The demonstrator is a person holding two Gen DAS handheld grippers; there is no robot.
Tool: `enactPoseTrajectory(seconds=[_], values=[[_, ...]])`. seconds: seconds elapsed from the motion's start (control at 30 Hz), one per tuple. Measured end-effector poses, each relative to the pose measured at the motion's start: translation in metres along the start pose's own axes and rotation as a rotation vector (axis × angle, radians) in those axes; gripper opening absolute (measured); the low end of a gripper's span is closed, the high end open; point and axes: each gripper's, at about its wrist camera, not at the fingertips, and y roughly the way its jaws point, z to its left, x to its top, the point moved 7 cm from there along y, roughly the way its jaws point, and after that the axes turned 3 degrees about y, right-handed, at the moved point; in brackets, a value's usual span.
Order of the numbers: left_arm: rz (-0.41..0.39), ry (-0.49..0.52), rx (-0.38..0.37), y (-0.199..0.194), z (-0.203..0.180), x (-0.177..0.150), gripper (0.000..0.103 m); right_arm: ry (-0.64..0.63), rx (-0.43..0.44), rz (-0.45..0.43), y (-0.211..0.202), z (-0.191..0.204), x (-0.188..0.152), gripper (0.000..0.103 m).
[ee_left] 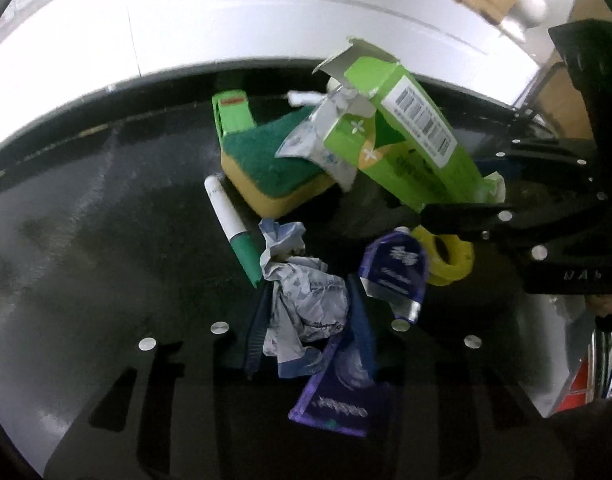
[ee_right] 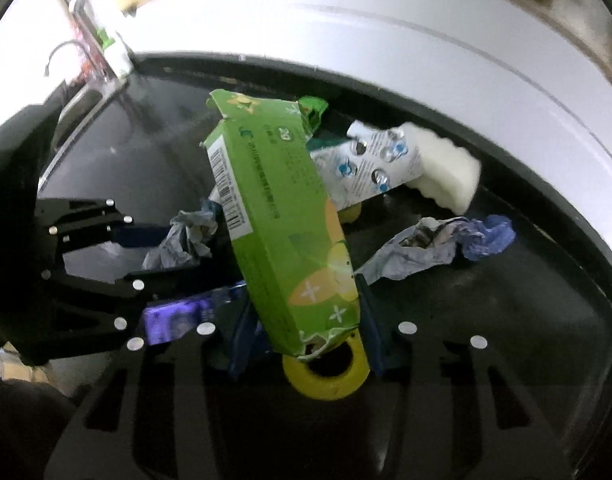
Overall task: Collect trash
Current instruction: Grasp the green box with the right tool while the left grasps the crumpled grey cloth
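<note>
Left wrist view: your left gripper clamps the crumpled wrapper; your right gripper pinches the green carton.

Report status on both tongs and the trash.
Left tongs shut on crumpled wrapper. Right tongs shut on green carton. Yellow tape roll under the carton; marker and sponge crowd the wrapper.

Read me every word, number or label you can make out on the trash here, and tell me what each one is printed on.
"29": on the green box, near its top, in the right wrist view.
Barcode on the green box: digits too small to read.
Long line of print along the green box: blurred, unreadable.
Purple wrapper: white lettering, blurred.
Crumpled paper: print unreadable.
Blister pack: print too small.
Marker: label too small.
</note>
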Motion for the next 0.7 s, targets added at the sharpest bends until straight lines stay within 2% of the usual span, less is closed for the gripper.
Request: enactPoseTrajectory(seconds=[0.27, 0.7], values=[[-0.059, -0.019, 0.050, -0.052, -0.014, -0.012, 0.037, 0.051, -0.011, -0.086, -0.047, 0.010, -0.015, 0.046], [-0.082, -0.054, 0.112, -0.092, -0.018, -0.042, 0.037, 0.043, -0.016, -0.103, -0.071, 0.040, -0.057, 0.046]])
